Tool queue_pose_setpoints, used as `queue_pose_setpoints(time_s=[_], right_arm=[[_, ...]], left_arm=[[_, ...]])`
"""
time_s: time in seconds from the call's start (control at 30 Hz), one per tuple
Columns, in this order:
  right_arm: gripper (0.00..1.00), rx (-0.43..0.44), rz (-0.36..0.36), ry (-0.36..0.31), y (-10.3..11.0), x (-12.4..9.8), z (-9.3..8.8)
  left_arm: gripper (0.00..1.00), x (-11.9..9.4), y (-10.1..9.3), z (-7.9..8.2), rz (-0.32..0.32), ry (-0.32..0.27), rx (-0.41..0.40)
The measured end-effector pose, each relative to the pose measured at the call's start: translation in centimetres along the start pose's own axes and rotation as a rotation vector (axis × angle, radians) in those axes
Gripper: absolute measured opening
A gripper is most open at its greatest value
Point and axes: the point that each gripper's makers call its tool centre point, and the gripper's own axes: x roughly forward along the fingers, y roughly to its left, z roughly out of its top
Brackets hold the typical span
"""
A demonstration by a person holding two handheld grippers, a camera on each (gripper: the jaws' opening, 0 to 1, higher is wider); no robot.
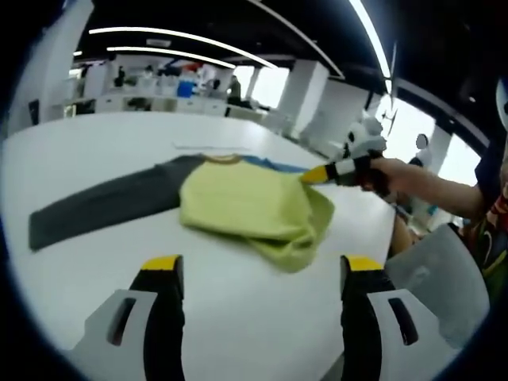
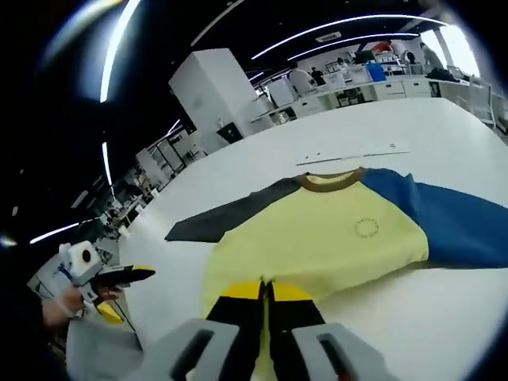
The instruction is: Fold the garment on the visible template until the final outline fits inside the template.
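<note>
The garment (image 1: 238, 208), a yellow-bodied shirt with one grey sleeve (image 1: 103, 208) and one blue sleeve (image 2: 452, 218), lies on the white bench (image 1: 95, 143) toward its far side, with a thin pale strip (image 2: 353, 155), possibly the template's edge, just beyond the collar (image 2: 329, 182).

On the left, the left gripper (image 1: 262, 266) hangs above bare bench with its jaws standing wide and nothing between them, well apart from the cloth. That leaves the grey sleeve stretched toward the left edge, unpinned; any pull from the other side may drag the whole shirt across the smooth top and off its place on the template.

On the right, the right gripper (image 2: 266, 292) has its jaws pressed together on the yellow hem (image 2: 238, 274), and in the left gripper view it lifts the lower body (image 1: 298, 238) into a loose, bunched fold. The risk here, I judge, is a crooked crease: the fold already sags at one corner, so laying it down as is may leave a lumpy outline that spills past the template. The blue sleeve, mostly buried under the fold in the left gripper view, may also get trapped.
</note>
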Motion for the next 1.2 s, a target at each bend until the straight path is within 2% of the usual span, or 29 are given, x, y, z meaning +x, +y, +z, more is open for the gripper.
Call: queue_pose_setpoints(time_s=[0.2,0.33,0.47,0.57,0.67,0.8,0.93,1.03,1.1,1.2], right_arm=[[0.0,0.001,-0.028,0.029,-0.5,2.7,-0.3],[0.0,-0.013,-0.046,0.074,-1.4,4.5,-0.8],[0.0,-0.022,-0.057,0.115,-1.8,5.2,-2.1],[0.0,-0.016,-0.06,0.128,-2.5,5.6,-2.3],[0.0,-0.031,-0.063,0.138,-2.2,5.4,-2.6],[0.0,-0.061,-0.047,0.122,-2.3,4.9,-2.0],[0.12,-0.059,-0.033,0.101,-2.0,3.7,-0.9],[0.14,-0.064,-0.026,0.087,-2.0,2.7,-0.4],[0.16,-0.051,-0.018,0.05,-1.8,1.8,0.3],[0.24,-0.04,-0.011,0.014,-1.9,0.3,1.0]], left_arm=[[0.76,0.1,0.1,-0.2,0.001,0.003,-0.005],[0.76,0.3,-0.3,-0.3,-0.004,0.012,0.0],[0.75,0.3,-0.1,-0.5,-0.003,0.018,0.0],[0.75,0.3,-0.1,-0.5,-0.001,0.018,0.003],[0.75,0.3,-0.1,-0.6,-0.001,0.019,0.0],[0.75,0.3,-0.4,-0.6,-0.005,0.021,0.002],[0.75,0.4,-0.4,-0.8,-0.007,0.027,0.004],[0.75,0.5,-0.5,-0.8,-0.009,0.031,0.009],[0.75,0.6,-0.6,-0.8,-0.011,0.029,0.007],[0.75,0.6,-0.7,-0.8,-0.01,0.029,0.006]])
